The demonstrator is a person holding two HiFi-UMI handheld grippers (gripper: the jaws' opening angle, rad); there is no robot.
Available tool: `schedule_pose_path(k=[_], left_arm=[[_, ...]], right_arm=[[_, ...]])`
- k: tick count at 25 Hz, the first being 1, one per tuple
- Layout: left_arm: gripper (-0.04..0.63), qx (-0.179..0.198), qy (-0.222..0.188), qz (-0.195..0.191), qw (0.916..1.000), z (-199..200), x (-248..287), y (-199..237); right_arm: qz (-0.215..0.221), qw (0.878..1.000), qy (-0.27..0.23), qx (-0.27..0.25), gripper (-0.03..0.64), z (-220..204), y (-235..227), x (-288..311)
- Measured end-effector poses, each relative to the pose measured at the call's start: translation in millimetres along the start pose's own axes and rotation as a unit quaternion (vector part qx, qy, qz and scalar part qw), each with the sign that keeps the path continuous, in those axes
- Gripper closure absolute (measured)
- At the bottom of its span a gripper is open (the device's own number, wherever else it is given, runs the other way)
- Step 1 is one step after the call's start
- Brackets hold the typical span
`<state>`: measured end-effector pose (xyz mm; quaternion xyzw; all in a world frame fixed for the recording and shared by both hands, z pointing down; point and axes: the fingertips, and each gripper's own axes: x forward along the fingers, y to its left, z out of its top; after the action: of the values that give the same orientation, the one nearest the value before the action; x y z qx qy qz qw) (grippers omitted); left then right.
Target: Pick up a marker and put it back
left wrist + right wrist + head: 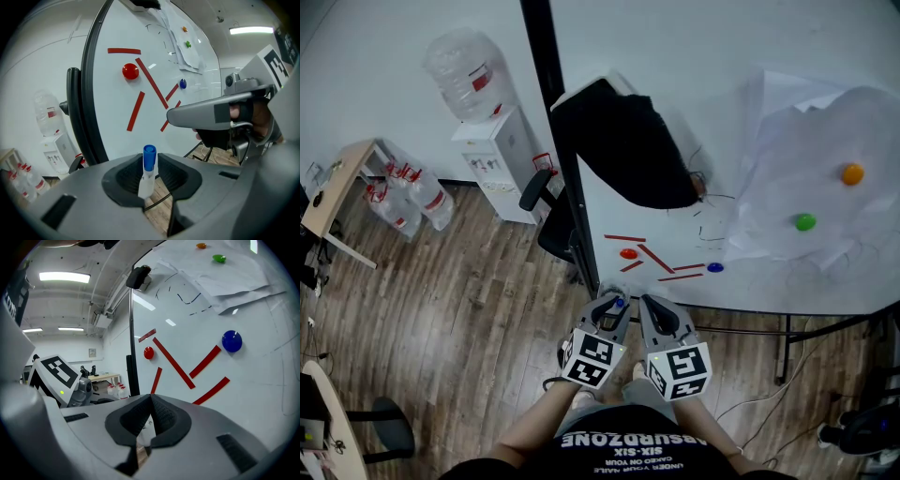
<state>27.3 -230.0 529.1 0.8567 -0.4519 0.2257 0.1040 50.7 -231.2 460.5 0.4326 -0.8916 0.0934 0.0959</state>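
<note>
Blue-capped marker (147, 174) sits pinched in the left gripper (149, 161). The right gripper (151, 399), pressed together, holds nothing; a whiteboard (112, 98) stands ahead.

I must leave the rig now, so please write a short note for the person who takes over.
Left gripper: shut on the blue-capped marker, in front of the whiteboard.
Right gripper: shut, empty.
Done: marker picked up.
Left: put the marker back; the place it goes is not in view.
</note>
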Motion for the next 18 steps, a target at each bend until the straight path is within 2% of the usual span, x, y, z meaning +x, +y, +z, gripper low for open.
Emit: schedule_pose_path(k=[8, 18], left_arm=[[0.494, 0.004, 0.017, 0.002, 0.9999, -7, 0, 1], [0.492, 0.013, 0.016, -0.003, 0.9998, -9, -11, 0]], right_arm=[[-0.005, 1.0, -0.002, 0.0, 0.618, 0, 4, -3], [-0.015, 1.0, -0.004, 0.001, 0.618, -1, 12, -10]])
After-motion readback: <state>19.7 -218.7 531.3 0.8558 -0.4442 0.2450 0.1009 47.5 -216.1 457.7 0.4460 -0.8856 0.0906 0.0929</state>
